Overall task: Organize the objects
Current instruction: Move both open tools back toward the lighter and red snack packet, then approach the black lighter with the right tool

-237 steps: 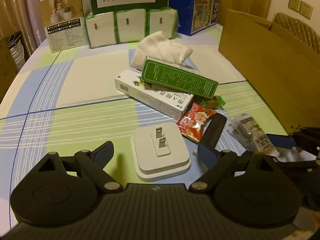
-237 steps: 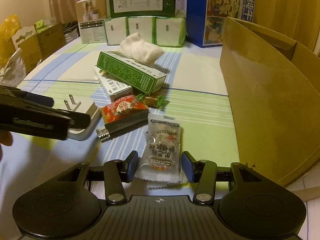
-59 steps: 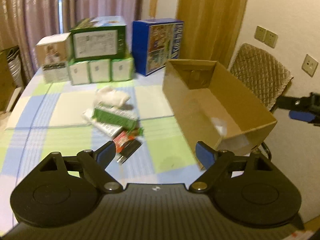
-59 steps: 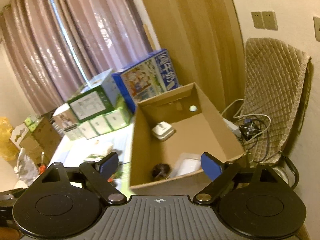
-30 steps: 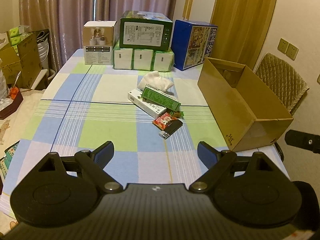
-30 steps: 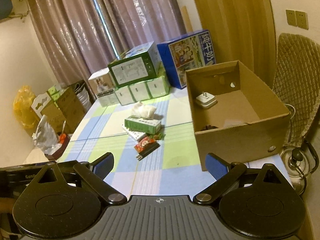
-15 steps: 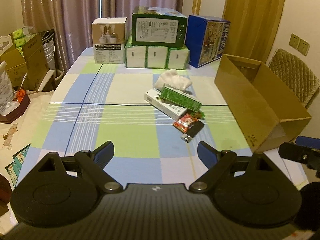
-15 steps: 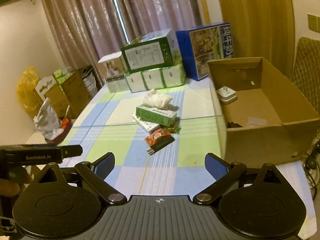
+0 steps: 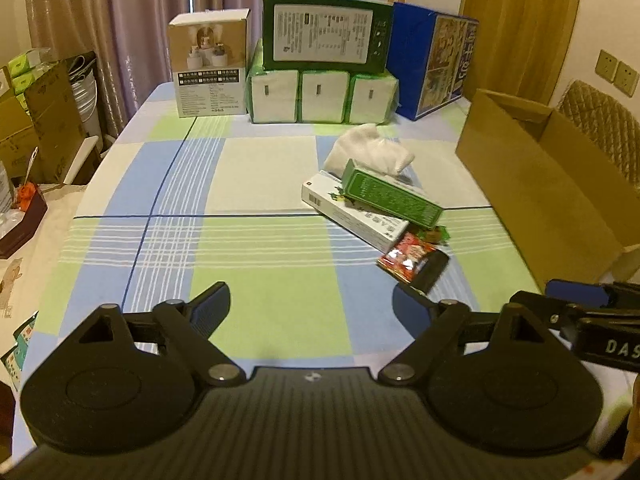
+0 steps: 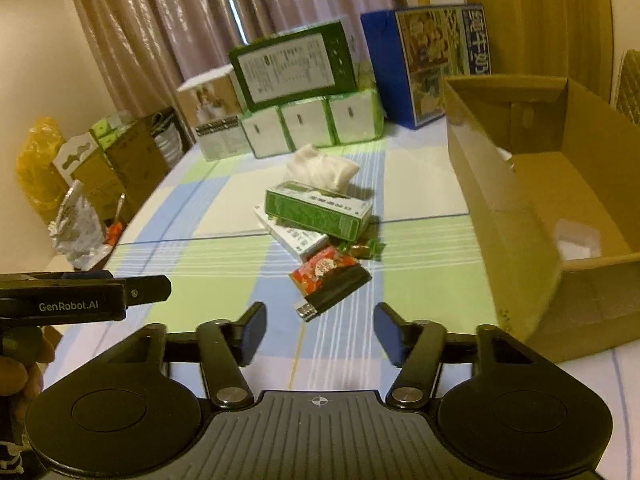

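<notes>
Both grippers, left (image 9: pixel 311 305) and right (image 10: pixel 319 329), fingers spread, empty, over bare tablecloth (image 9: pixel 260 280) beside cardboard box (image 10: pixel 516 216).

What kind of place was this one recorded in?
Most likely a room in a home: a table under a checked tablecloth, long curtains behind it, a quilted chair, and household cartons stacked about.
</notes>
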Tool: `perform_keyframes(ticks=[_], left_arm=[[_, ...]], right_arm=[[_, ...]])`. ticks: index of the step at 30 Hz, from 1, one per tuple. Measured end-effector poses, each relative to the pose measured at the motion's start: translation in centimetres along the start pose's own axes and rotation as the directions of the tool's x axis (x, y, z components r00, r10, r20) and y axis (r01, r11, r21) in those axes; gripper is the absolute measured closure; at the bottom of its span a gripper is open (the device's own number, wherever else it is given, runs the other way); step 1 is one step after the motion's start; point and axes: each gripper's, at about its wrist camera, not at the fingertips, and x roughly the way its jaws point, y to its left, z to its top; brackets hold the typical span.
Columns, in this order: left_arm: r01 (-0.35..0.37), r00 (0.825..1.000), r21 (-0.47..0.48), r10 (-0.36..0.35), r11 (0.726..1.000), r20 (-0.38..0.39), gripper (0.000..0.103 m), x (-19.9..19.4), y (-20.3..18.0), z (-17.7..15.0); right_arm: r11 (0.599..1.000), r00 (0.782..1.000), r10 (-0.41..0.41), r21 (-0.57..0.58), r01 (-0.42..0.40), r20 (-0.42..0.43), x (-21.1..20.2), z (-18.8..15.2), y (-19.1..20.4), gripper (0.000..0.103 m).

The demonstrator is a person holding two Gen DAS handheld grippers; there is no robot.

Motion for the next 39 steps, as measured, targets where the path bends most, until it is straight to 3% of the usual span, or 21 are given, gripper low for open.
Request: perform_keyframes(ticks=[2,10,20,24,30,39], left_arm=[[0.002,1.0,0.008,-0.002,1.0,-0.003,0.028,1.5,0.0,0.2],[-0.005,1.0,0.033,0.005,0.999,-0.002,0.028,6.9,-0.2,-0.3],[0.022,1.0,-0.023,-0.023,0.999,-0.02,0.028,8.9,0.9,-0.9],[0.048,0.999,0.001,-0.048,0.999,-0.025,0.028,9.1,0.5,-1.0],[0.119,0.993,0.067,-0.117,0.991,-0.033,0.028,9.7,-1.2,-0.9],[0.226,0.974,0.225,-0.226,0.948,-0.024,0.029,12.1,-4.9,-0.1]], right_arm=[[1.0,1.0,-0.008,0.007,0.008,-0.01,1.7,-0.1,-0.2,0.053],[1.0,0.998,-0.028,0.012,0.029,-0.061,7.3,-0.3,-1.1,0.058],[0.998,0.996,-0.062,0.007,0.063,-0.057,11.6,0.4,-1.2,0.059],[0.993,0.993,-0.101,-0.074,0.097,-0.06,12.2,0.7,-0.7,0.062],[0.982,0.983,-0.161,-0.119,0.15,-0.088,11.5,0.8,-2.3,0.085],[0.974,0.98,-0.184,-0.148,0.171,-0.082,9.4,0.0,-4.6,0.086]])
